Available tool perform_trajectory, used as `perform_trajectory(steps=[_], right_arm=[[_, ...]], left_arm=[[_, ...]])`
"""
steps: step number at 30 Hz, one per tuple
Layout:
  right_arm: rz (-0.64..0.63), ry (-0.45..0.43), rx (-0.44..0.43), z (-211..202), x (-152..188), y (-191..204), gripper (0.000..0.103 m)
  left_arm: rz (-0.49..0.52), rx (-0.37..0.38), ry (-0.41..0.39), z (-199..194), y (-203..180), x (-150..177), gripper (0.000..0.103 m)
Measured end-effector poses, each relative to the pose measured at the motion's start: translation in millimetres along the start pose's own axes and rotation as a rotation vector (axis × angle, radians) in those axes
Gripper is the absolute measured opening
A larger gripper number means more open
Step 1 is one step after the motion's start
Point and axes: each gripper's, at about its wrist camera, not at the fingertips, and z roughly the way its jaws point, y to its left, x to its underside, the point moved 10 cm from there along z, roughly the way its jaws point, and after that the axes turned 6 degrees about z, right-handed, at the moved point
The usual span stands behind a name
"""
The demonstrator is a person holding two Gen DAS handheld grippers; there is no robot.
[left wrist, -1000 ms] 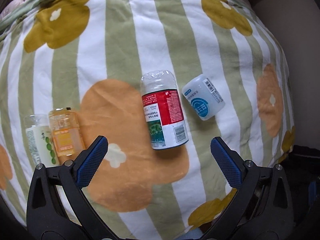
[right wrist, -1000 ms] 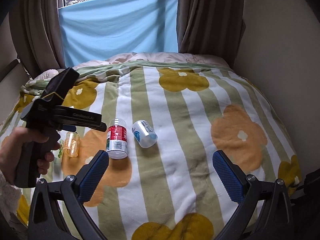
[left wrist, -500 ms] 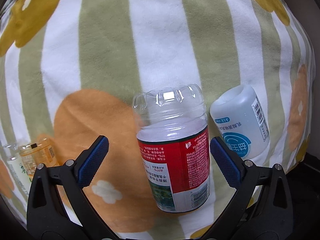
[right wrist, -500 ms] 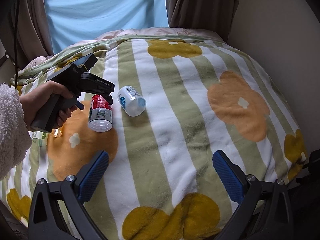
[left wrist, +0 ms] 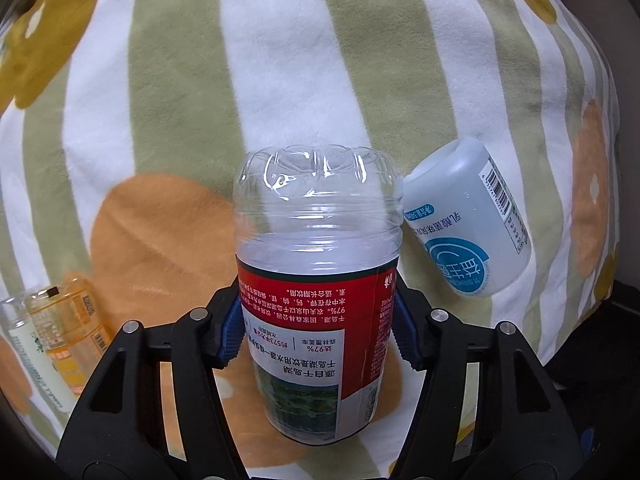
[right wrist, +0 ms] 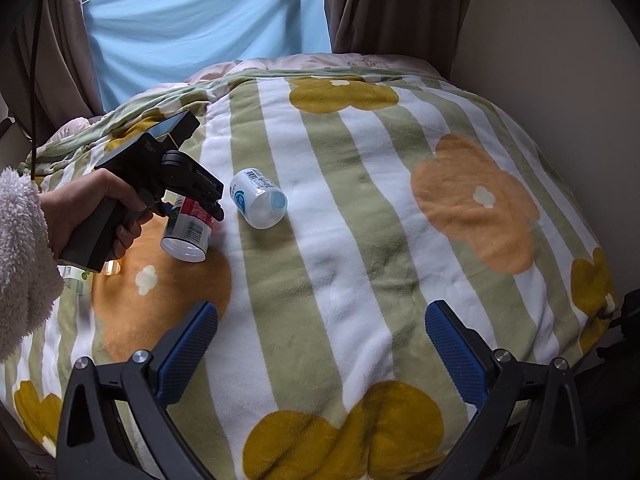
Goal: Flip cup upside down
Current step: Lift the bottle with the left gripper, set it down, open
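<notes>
The cup [left wrist: 316, 320] is a clear cut-off plastic bottle with a red label. My left gripper [left wrist: 318, 336] is shut on it, blue pads pressing both sides of the label. The bumpy closed base points away from the camera and the open mouth faces back toward it. In the right wrist view the cup [right wrist: 188, 228] lies tilted over the orange flower of the blanket, held by the left gripper [right wrist: 191, 211] in a person's hand [right wrist: 92, 204]. I cannot tell whether it touches the blanket. My right gripper [right wrist: 322, 316] is open and holds nothing, well to the right of the cup.
A white bottle-cup with a blue logo [left wrist: 468, 232] lies on its side just right of the held cup. An orange bottle [left wrist: 70, 336] and a white-green one [left wrist: 24, 360] lie at the left. The striped flower blanket [right wrist: 360, 208] covers a bed beside a wall [right wrist: 540, 40].
My left gripper moved forward onto the red-label cup and shut on it. The right gripper stayed open and shifted its view slightly.
</notes>
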Motion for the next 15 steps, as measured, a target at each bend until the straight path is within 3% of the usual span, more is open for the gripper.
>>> perform_trajectory(steps=[8,15], right_arm=[[-0.007,-0.014,-0.016,-7,5,1,0.103],[-0.036,-0.029,-0.049,-16,8,10,0.103]], left_arm=[[0.014,0.019,-0.047,-45,8,26,0.058],[0.016,0.030,-0.030,-51,6,107,0.058]])
